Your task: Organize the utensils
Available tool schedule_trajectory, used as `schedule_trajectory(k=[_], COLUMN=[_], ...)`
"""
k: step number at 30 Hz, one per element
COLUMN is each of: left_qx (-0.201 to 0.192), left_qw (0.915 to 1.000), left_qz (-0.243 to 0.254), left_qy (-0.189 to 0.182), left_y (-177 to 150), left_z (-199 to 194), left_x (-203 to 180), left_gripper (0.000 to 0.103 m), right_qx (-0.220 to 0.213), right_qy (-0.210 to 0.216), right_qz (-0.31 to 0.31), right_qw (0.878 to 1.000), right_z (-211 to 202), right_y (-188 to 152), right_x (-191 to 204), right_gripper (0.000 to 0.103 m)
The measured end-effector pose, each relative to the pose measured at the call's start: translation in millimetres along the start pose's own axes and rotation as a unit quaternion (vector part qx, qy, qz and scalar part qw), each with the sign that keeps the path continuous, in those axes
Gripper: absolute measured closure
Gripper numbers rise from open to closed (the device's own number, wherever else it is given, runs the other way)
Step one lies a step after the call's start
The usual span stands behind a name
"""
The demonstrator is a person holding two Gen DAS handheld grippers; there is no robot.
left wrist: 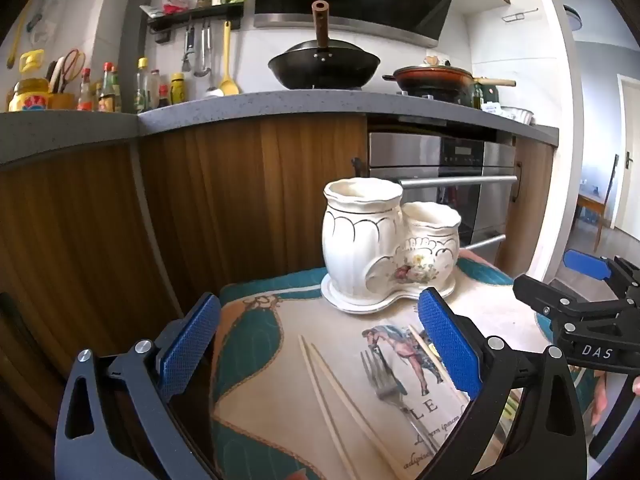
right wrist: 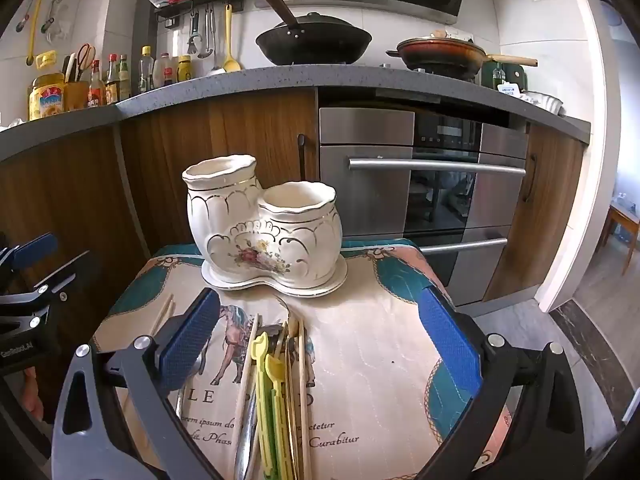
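Observation:
A white ceramic two-pot utensil holder point(left wrist: 382, 250) point(right wrist: 262, 224) stands empty on its saucer at the far side of a cloth-covered stool point(left wrist: 264, 344) point(right wrist: 376, 340). In the left wrist view a pair of chopsticks point(left wrist: 336, 392) and a metal fork point(left wrist: 384, 380) lie on the cloth. My left gripper point(left wrist: 320, 344) is open and empty above them. In the right wrist view a pile of utensils point(right wrist: 276, 392) lies on the cloth: chopsticks, yellow and green plastic pieces, metal cutlery. My right gripper point(right wrist: 320, 344) is open and empty just above the pile.
Wooden kitchen cabinets point(right wrist: 224, 140) and a steel oven point(right wrist: 420, 184) stand behind the stool. The counter above holds a wok point(right wrist: 314, 42), a pan and bottles. The right gripper shows at the right edge of the left wrist view point(left wrist: 592, 300).

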State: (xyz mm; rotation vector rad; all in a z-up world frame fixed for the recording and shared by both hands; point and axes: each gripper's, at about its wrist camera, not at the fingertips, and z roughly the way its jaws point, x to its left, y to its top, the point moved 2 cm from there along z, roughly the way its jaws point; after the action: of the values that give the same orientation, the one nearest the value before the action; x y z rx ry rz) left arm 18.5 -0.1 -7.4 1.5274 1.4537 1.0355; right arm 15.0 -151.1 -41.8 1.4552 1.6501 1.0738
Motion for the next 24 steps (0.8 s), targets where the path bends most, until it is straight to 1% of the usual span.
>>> schedule_trajectory(k=[2,7,10,11,13,15,24], left_qx=[0.001,0.003,0.004,0.001,0.001,0.001,0.001], left_qw=[1.0,1.0,1.0,1.0,1.0,1.0,1.0], left_qz=[0.0,-0.004,-0.007,0.002,0.001,0.001,0.001], left_qy=[0.0,0.0,-0.001,0.0,-0.002,-0.003,-0.002], left_y=[-0.1,0.7,1.6,2.6,2.9,4.4,2.1], left_z=[0.4,3.2,5.9,1.6,1.0,1.7,3.0], left_x=[0.0,1.1,2.2,-0.4,0.6,0.7,-0.6], left_gripper=[0.005,0.005,0.005,0.005,0.005,0.005,0.005], right_qx=[-0.012,-0.014,-0.011,-0.009,-0.006,0.002,0.004], right_qy=[0.005,0.01,0.01,0.006,0.005,-0.001,-0.001], right_qz=[0.004,0.005,0.004,0.0,-0.002,-0.01,-0.012], right_qw=[1.0,1.0,1.0,1.0,1.0,1.0,1.0], right_z=[-1.6,-7.4,1.6,-1.1,-4.1,0.8,0.5], right_y=[1.5,1.3,-1.6,0.3,-1.0,0.9,-0.1], right_x=[1.2,2.8,-2.5,-2.5,-4.8,2.3,3.4], right_gripper=[0.005,0.005,0.005,0.005,0.005,0.005,0.005])
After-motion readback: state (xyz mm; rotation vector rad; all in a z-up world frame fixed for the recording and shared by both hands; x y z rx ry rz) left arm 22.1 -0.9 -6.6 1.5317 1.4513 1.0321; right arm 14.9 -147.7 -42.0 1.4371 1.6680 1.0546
